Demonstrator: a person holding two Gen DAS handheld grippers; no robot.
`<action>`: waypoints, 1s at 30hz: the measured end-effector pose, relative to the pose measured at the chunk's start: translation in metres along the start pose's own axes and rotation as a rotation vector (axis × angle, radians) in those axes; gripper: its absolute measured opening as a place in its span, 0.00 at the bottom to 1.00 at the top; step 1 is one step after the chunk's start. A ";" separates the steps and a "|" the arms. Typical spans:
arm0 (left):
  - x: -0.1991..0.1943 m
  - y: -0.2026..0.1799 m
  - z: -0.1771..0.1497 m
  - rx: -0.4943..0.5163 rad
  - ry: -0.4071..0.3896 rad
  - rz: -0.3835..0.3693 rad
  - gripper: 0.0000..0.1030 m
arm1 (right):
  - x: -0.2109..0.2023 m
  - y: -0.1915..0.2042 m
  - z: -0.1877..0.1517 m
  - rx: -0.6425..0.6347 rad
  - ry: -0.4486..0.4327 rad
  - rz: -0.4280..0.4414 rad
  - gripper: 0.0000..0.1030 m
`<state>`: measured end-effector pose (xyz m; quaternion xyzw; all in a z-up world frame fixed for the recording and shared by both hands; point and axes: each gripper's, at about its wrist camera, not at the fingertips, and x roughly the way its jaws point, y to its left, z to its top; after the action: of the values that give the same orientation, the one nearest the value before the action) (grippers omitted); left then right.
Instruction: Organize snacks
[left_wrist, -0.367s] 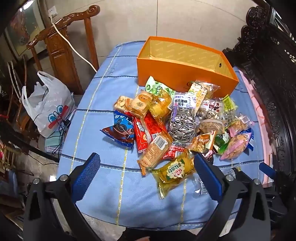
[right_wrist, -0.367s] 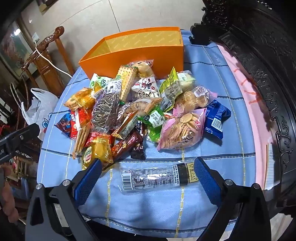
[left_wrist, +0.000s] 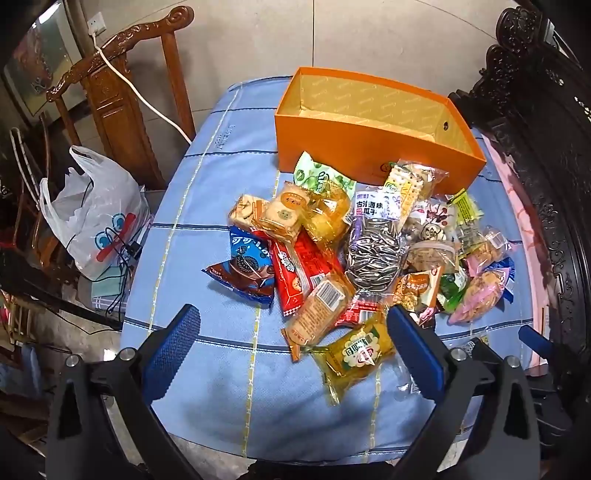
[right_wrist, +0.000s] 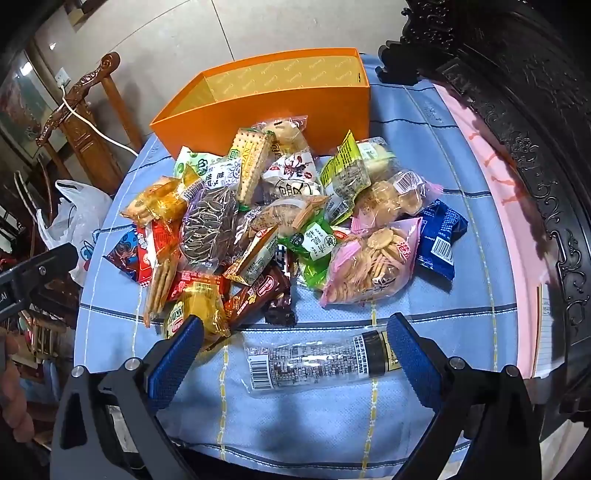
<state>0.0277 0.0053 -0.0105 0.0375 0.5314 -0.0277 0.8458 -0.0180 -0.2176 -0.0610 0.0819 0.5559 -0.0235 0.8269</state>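
The right gripper (right_wrist: 295, 336) hangs with its blue pads spread wide and nothing between them but air — below the gap a long clear sleeve of dark biscuits (right_wrist: 321, 363) lies flat on the blue checked tablecloth (right_wrist: 461, 288), apart from the heap. The left gripper (left_wrist: 293, 328) is equally wide and empty-handed, poised above the near edge of the snack pile (left_wrist: 373, 243), where a yellow packet (left_wrist: 354, 352) lies just beside its right pad. Behind the pile stands the open orange box (left_wrist: 354, 144) — several packets lean against its front wall.
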 end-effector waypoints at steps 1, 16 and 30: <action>0.001 0.001 0.000 0.000 0.002 -0.001 0.96 | 0.000 0.001 0.000 0.000 -0.001 0.000 0.96; 0.008 0.003 0.007 -0.007 0.012 -0.009 0.96 | 0.002 0.001 0.003 -0.010 0.009 -0.015 0.96; 0.013 -0.003 0.010 0.004 0.016 -0.015 0.96 | -0.002 -0.005 0.009 0.012 0.004 -0.036 0.97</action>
<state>0.0418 0.0009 -0.0182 0.0355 0.5386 -0.0350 0.8411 -0.0109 -0.2237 -0.0568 0.0767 0.5586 -0.0415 0.8248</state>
